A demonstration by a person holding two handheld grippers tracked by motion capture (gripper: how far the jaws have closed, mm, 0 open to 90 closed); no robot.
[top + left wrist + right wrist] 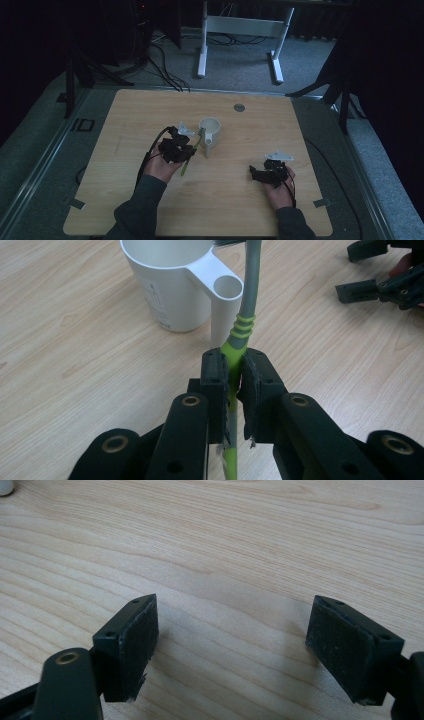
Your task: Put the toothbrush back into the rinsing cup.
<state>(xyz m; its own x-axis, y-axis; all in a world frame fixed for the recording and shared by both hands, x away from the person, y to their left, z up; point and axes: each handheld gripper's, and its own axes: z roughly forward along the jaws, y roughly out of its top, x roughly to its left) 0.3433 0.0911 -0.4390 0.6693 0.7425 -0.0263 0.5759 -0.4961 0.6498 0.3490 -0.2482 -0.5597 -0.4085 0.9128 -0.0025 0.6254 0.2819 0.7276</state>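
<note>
A toothbrush with a green and grey handle runs up the middle of the left gripper view, its green lower part clamped between the two black jaws of the left tool. The grey upper part of the handle rises past three green rings to the top edge of the frame, where its head is cut off. Just beside it, at the upper middle of that view, stands a white cup with a hollow tube-shaped holder on its side; the handle passes close by that tube, though whether they touch cannot be told.

In the high view the cup sits upright near the centre of the frame on the wooden tabletop. The left tool lies just left of it, held in the person's left hand, and the toothbrush slants from below the tool up toward the cup.

The right tool is at the lower right of the high view, well apart from the cup, gripped by the right hand. In the right gripper view its jaws stand wide apart over bare wood, with nothing between them, so it is released. The same tool shows at the upper right of the left gripper view.

Beyond the tabletop's far edge, at the top of the high view, are a grey floor, the white legs of a desk and loose black cables.
</note>
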